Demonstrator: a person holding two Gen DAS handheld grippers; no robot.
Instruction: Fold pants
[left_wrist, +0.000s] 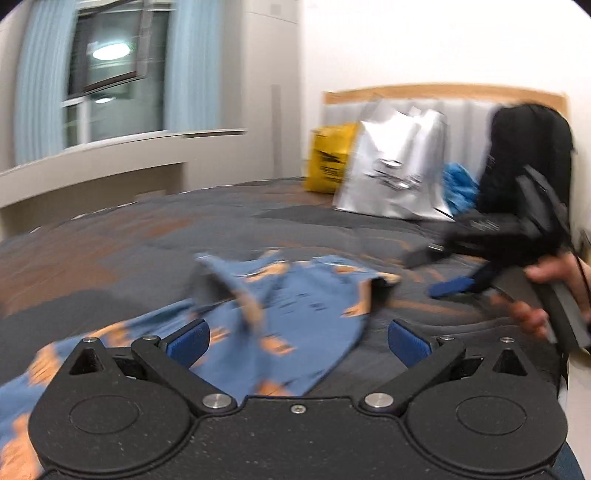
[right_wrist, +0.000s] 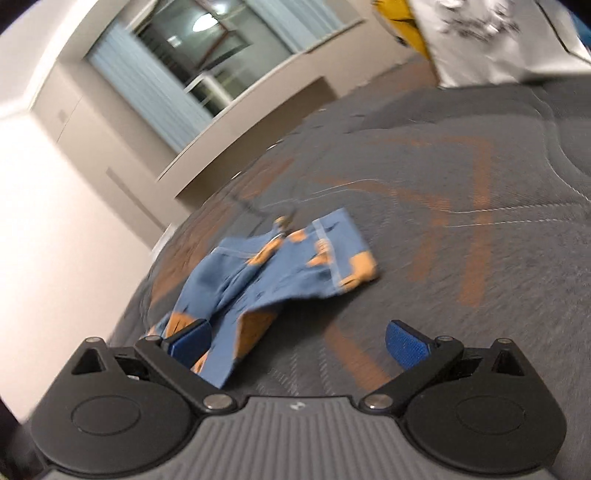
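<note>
Three bags behind pants.

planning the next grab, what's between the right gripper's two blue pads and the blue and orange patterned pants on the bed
Nothing but bare grey and orange bedspread, as the right wrist view shows. The open right gripper hangs just short of the crumpled blue and orange patterned pants, whose near edge lies by its left pad.

Your pants lie crumpled on the bed; behind them, two bags and a backpack stand against the headboard.
</note>
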